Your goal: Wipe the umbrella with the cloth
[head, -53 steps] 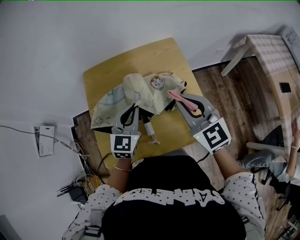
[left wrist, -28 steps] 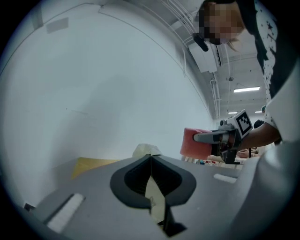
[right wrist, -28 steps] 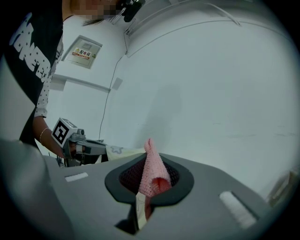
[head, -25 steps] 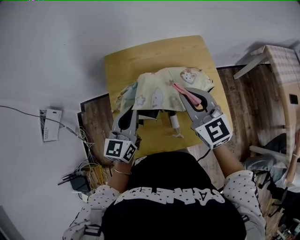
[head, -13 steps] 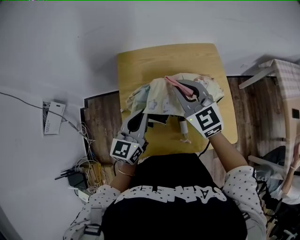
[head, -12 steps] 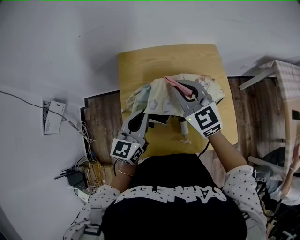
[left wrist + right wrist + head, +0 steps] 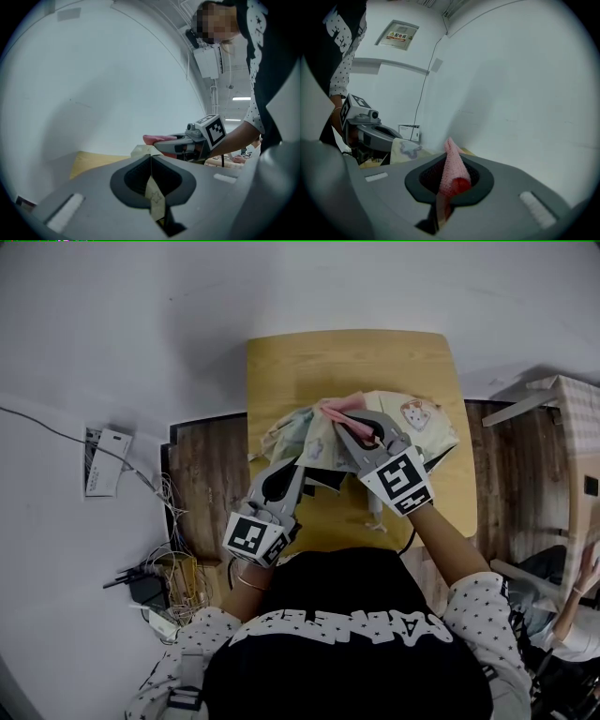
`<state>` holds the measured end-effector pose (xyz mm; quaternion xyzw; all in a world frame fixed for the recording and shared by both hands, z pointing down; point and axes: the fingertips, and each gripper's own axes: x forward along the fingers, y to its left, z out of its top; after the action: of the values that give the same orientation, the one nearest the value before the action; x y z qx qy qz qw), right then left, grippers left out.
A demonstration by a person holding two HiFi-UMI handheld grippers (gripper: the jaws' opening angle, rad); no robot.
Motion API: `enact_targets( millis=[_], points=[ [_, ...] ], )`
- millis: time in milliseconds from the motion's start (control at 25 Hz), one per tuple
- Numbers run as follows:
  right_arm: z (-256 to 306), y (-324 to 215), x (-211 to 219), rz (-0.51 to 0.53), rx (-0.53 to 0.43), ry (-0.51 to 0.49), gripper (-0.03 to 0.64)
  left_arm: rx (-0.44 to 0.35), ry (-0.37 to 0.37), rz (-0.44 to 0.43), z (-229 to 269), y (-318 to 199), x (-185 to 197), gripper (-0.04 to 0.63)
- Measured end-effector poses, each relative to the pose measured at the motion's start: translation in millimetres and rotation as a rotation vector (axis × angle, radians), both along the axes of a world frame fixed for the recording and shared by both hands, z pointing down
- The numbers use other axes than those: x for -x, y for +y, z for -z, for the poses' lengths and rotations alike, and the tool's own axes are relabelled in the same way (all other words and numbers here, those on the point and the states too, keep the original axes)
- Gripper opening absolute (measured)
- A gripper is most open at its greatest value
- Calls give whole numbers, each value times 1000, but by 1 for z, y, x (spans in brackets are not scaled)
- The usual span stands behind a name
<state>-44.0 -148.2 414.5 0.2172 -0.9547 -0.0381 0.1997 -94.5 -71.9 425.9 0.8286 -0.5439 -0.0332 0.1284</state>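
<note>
in the head view a small light-wood table (image 7: 347, 362) stands against a white wall on a dark plank floor (image 7: 202, 460), with a white wall box (image 7: 98, 461) and tangled cables (image 7: 164, 563) at the left. the pale yellow cartoon-print umbrella (image 7: 412, 423) sits over the table's near half, between the left gripper (image 7: 302, 463) and the right gripper (image 7: 349, 427). in the left gripper view the jaws are clamped on a star-printed fold of the umbrella's fabric, with bare white wall behind. in the right gripper view the jaws pinch the pink knitted cloth (image 7: 452, 173), and a green-and-white sign (image 7: 398, 35) hangs high on the wall, its print too small to read.
</note>
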Motion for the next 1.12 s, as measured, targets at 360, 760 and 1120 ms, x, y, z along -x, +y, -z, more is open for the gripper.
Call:
enact_targets(
  millis=[360,760,1120],
  points=[
    [-19,24,6,46,47,29,35,10,-2,-4,-4,1,2,3],
    [-34,53,7,86,96,54,35,24,1,-18,-5,0,3,3],
    [-41,73,5,94,131,66,35,27,8,-37,-10,0,4,3]
  ],
)
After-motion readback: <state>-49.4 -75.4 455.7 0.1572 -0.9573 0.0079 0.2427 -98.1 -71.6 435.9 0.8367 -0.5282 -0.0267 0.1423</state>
